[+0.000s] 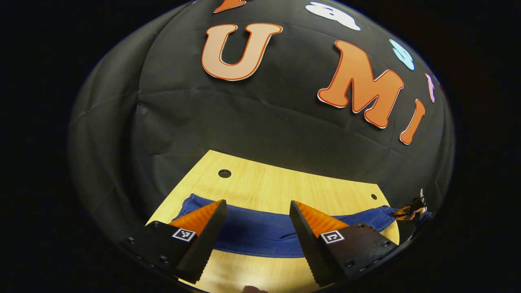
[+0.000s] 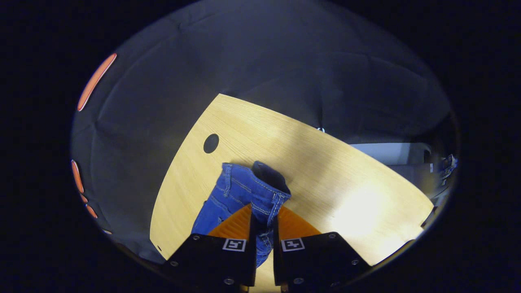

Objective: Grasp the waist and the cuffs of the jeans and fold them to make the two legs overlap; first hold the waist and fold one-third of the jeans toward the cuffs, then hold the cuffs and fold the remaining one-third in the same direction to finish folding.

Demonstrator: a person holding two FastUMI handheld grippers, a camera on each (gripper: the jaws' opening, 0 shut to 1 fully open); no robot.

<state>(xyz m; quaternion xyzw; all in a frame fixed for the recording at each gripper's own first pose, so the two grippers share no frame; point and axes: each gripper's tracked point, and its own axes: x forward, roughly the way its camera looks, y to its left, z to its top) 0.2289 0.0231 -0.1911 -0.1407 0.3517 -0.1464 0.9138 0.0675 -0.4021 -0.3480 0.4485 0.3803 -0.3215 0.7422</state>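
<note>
Blue jeans [image 1: 260, 236] lie stretched across the wooden table [image 1: 285, 183] in the left gripper view. My left gripper [image 1: 257, 205] hovers open just above them, one finger on each side of a stretch of denim, touching nothing. At the far right end of the jeans, the other gripper [image 1: 412, 211] holds the cloth. In the right gripper view, my right gripper [image 2: 263, 211] is shut on a bunched, stitched edge of the jeans [image 2: 236, 191], seemingly the waistband, lifted slightly off the table [image 2: 325, 175].
A round dark hole [image 1: 224, 173] is in the tabletop behind the jeans, and a smaller one [image 1: 373, 196] lies near the right edge. The same large hole [image 2: 211, 143] appears in the right gripper view. Pale objects [image 2: 390, 152] stand beyond the table's far right edge.
</note>
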